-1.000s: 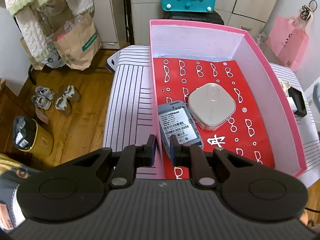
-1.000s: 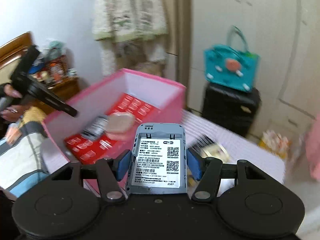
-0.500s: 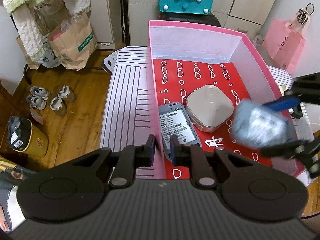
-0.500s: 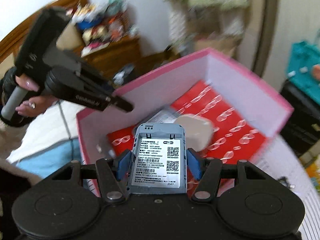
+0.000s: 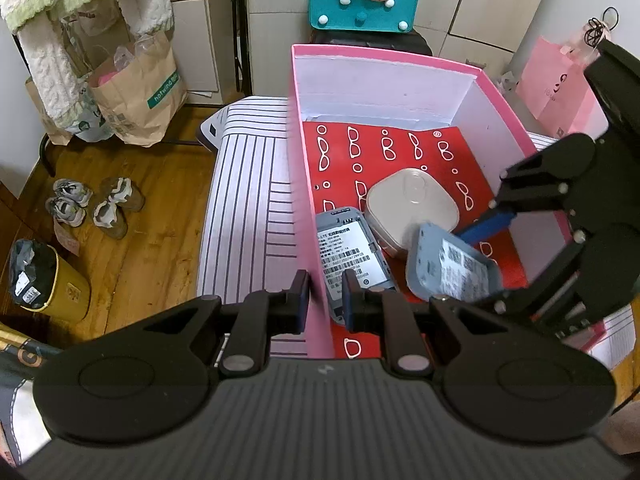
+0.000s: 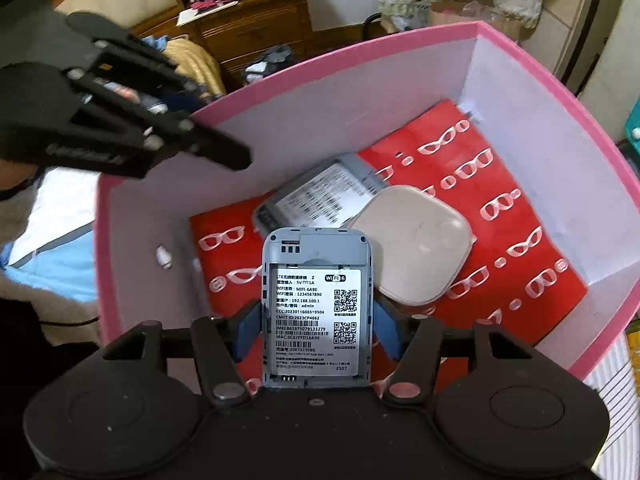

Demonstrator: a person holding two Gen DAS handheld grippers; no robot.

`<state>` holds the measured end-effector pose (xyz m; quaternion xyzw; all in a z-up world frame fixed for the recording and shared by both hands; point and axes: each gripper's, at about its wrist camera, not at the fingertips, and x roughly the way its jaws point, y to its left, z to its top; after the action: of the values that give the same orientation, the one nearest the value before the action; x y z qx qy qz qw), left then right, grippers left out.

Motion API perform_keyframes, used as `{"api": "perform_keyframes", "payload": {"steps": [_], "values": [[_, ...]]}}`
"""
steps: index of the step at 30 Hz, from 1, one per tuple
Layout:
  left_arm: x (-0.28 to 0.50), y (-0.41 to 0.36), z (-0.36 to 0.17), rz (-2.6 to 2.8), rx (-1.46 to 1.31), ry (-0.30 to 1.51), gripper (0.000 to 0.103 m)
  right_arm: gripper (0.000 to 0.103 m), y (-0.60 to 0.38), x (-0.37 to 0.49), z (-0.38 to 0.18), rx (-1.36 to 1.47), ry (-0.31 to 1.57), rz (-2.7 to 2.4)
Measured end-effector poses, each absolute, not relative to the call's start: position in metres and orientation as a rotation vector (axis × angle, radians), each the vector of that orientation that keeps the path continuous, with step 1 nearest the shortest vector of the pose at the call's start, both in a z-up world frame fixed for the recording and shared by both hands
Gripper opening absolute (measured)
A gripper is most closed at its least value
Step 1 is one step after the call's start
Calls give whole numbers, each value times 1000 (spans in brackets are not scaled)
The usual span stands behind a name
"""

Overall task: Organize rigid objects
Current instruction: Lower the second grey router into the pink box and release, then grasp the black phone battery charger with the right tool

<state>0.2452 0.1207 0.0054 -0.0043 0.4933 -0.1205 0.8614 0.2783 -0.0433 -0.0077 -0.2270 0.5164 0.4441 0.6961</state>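
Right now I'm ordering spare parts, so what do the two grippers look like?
Both are matte black plastic. The left gripper has a ribbed body, round discs and silver pivot screws. The right gripper matches, with blue pads on its fingers.

A lived-in bedroom at home: wooden floor [image 5: 160, 208], 2 pairs of shoes [image 5: 94, 206], paper shopping bag [image 5: 140, 92], cluttered wooden dresser [image 6: 252, 28], striped bedding [image 5: 248, 216].

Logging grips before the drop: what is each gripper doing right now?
Left gripper: shut on the box wall.
Right gripper: shut on a grey router, over the box.
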Motion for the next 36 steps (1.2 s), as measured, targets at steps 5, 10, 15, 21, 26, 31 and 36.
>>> {"api": "perform_keyframes", "payload": {"steps": [5,10,15,21,26,31,36], "values": [[244,122,5,-251,-12,1033,15,64,-38,287,-11,-590,1084,922],[243,122,6,-251,-11,1029,15,64,-38,286,-12,-598,1121,1029],[241,118,6,-248,2,1023,15,65,-32,270,-22,-728,1078,971],[242,121,7,-242,-14,1026,15,74,-59,263,14,-590,992,866],[240,122,7,-236,-26,1021,15,75,-110,243,60,-402,866,772],[239,123,6,-236,-35,1012,15,76,-172,218,77,-294,814,615],[239,125,5,-234,-51,1010,15,77,-233,198,63,-178,780,475]]}}
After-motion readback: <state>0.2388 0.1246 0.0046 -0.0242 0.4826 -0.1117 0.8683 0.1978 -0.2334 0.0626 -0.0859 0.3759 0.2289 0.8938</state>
